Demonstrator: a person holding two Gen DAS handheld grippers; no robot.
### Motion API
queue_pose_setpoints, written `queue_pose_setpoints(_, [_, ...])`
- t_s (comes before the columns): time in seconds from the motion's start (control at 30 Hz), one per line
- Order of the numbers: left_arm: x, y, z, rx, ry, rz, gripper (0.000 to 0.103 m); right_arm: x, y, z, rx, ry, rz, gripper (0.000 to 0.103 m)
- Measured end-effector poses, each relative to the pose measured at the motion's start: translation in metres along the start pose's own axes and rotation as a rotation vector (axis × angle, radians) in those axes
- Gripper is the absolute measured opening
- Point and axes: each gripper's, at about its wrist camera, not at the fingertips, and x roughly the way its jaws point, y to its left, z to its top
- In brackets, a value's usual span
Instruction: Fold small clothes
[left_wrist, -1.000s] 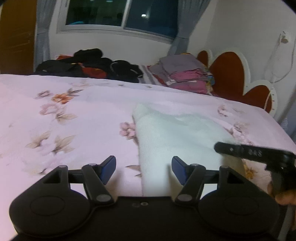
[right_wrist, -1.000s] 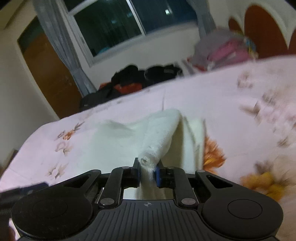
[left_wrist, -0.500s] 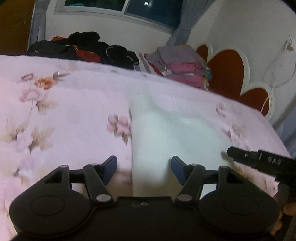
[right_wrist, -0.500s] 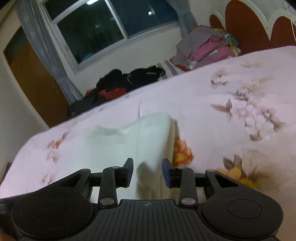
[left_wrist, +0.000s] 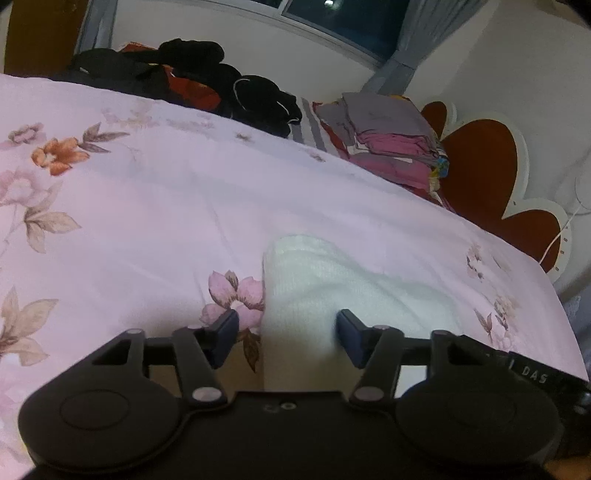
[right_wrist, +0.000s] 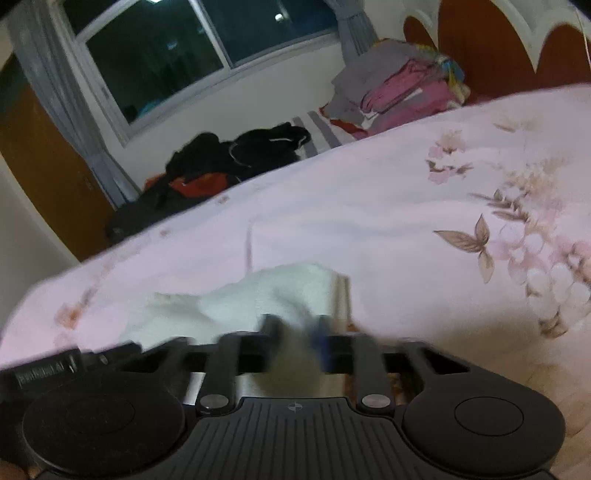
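A small white knitted garment (left_wrist: 332, 291) lies folded on the pink floral bedspread (left_wrist: 147, 206). My left gripper (left_wrist: 286, 332) is open, its blue pads on either side of the garment's near left edge, not closed on it. In the right wrist view the same garment (right_wrist: 258, 295) lies just ahead of my right gripper (right_wrist: 295, 332), which is blurred by motion. Its jaws stand partly apart with white cloth showing between them, not pinched. The right gripper's body shows at the lower right of the left wrist view (left_wrist: 532, 369).
A pile of dark clothes (left_wrist: 207, 85) and a stack of folded grey and pink clothes (left_wrist: 391, 144) lie at the far side of the bed. A red and white headboard (left_wrist: 491, 166) stands at the right. A window (right_wrist: 192, 44) is behind.
My right gripper let go of the rolled white cloth it held a second ago and opened. Both grippers have dropped lower and closer to the garment, which now lies flatter.
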Motion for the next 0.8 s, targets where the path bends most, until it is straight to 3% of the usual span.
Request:
queue_pose_setpoints(0.07, [0.0, -0.001, -0.005, 0.017, -0.012, 0.005, 0.058, 0.004, -0.002, -0.007, -0.023, -0.001, -0.032, 0.017])
queue_pose_setpoints(0.17, [-0.007, -0.006, 0.0, 0.012, -0.02, -0.004, 0.055, -0.001, -0.006, -0.003, 0.013, -0.026, -0.012, 0.021])
queue_pose_setpoints(0.23, [-0.009, -0.009, 0.006, 0.019, -0.046, 0.003, 0.055, -0.005, -0.008, 0.002, 0.032, -0.049, 0.003, 0.029])
queue_pose_setpoints(0.27, [-0.007, -0.009, 0.009, 0.016, -0.048, 0.007, 0.055, -0.004, -0.006, 0.004, 0.019, -0.048, 0.002, 0.04])
queue_pose_setpoints(0.3, [-0.002, -0.009, 0.011, 0.009, -0.034, 0.009, 0.055, 0.001, -0.004, 0.005, 0.001, -0.028, -0.001, 0.045])
queue_pose_setpoints(0.37, [0.01, -0.005, 0.011, -0.012, 0.002, 0.01, 0.056, 0.012, 0.0, 0.004, 0.003, 0.032, 0.021, 0.044])
queue_pose_setpoints(0.43, [0.015, -0.002, 0.009, -0.028, 0.0, 0.008, 0.055, 0.011, 0.001, 0.003, 0.008, 0.011, 0.018, 0.029])
queue_pose_setpoints(0.5, [0.013, -0.007, 0.009, -0.003, -0.014, 0.009, 0.046, 0.005, 0.001, 0.004, 0.004, -0.028, 0.001, 0.005])
queue_pose_setpoints(0.57, [0.012, -0.015, 0.008, 0.043, -0.032, 0.021, 0.046, 0.007, 0.002, 0.003, -0.03, -0.036, -0.038, 0.005])
queue_pose_setpoints(0.67, [0.016, -0.015, 0.005, 0.048, -0.028, 0.045, 0.057, 0.015, 0.004, -0.002, -0.087, -0.028, -0.09, 0.005])
queue_pose_setpoints(0.8, [0.003, -0.021, 0.008, 0.091, -0.032, 0.072, 0.057, 0.007, 0.0, 0.0, -0.057, -0.027, -0.077, 0.006])
